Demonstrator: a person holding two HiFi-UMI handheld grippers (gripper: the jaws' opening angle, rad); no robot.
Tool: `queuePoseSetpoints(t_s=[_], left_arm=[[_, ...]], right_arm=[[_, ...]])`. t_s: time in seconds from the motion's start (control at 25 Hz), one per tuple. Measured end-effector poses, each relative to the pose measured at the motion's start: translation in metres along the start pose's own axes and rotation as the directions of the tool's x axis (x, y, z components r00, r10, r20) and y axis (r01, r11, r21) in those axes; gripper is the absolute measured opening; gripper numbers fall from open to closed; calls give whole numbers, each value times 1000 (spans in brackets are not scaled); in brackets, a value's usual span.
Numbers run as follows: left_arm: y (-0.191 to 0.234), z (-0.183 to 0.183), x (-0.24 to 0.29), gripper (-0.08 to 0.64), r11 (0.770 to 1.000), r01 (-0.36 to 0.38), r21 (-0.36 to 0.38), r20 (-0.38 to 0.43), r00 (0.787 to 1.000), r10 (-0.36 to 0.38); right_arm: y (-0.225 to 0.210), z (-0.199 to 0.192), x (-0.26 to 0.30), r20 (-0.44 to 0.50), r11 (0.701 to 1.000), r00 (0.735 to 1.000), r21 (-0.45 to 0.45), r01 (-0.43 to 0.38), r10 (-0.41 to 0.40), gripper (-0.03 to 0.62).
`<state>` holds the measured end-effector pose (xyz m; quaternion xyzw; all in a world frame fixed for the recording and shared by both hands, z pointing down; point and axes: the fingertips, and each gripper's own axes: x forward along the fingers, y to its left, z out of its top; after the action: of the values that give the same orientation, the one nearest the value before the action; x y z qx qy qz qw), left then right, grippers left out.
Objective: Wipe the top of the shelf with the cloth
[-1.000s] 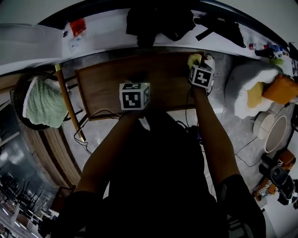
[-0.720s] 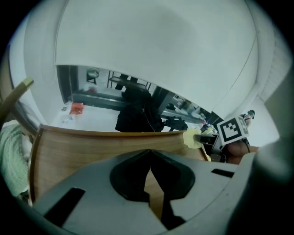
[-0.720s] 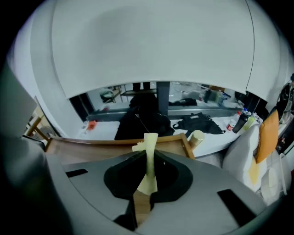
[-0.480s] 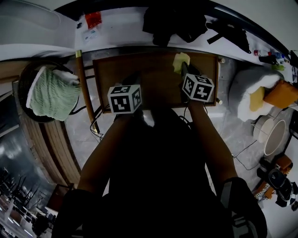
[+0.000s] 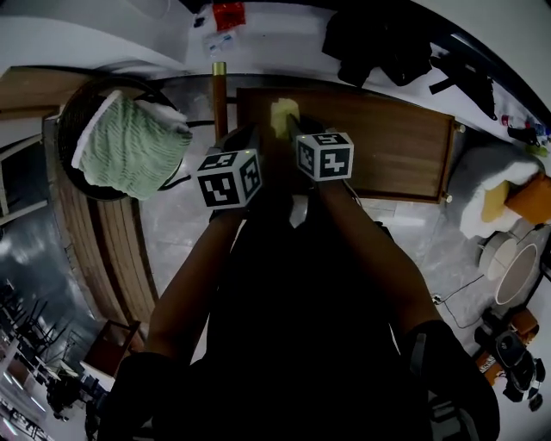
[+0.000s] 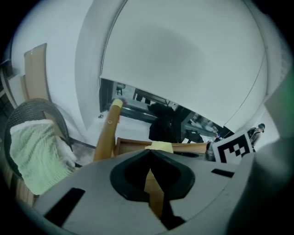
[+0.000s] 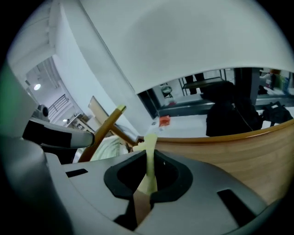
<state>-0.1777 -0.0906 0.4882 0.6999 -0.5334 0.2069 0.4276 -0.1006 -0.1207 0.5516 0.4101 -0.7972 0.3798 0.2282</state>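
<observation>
Right gripper [image 7: 148,155]: jaws clamped on a pale yellow cloth [image 7: 148,170]. A thin fold of the cloth stands upright between the tips and pokes out just ahead of them.

Head view: the cloth rests on the brown wooden shelf top [image 5: 387,146], at its left end, directly ahead of the right gripper's jaws. Most of the shelf top stretches away to that gripper's right.

Left gripper [image 6: 149,152]: jaws together at the tips, nothing between them. Only a sliver of brown wood shows through the narrow slot lower down. It is held just to the left of the right gripper, the two marker cubes side by side with a gap between them. The cloth sits ahead and slightly right of the left gripper's tips, apart from them.

Left of the left gripper: a light wooden pole [image 6: 106,135], tilted, near the shelf's left edge. Further left: a pale green knitted fabric [image 5: 129,142] bundled in a dark round woven frame [image 5: 73,112]; basket or chair, cannot tell.

Ahead of both grippers, beyond the shelf: a heap of black bags [image 5: 379,43] on a white surface [image 5: 284,39]. A small red item [image 5: 228,13] lies on the same surface, ahead of the left gripper.
</observation>
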Motion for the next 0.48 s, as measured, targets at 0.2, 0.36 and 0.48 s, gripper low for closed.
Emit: queuePoseSetpoints(t_s=[0.2, 0.36, 0.48], left_arm=[[31, 6, -24, 11, 998, 18, -60, 3, 1000, -18], [44, 20, -40, 12, 997, 28, -68, 48, 999, -25], [52, 16, -41, 12, 997, 31, -67, 48, 998, -28]], right_arm=[[47, -17, 52, -64, 997, 995, -13, -78, 77, 43], [54, -36, 87, -128, 994, 989, -70, -84, 74, 43], [48, -55, 99, -195, 990, 980, -123, -66, 42, 43]])
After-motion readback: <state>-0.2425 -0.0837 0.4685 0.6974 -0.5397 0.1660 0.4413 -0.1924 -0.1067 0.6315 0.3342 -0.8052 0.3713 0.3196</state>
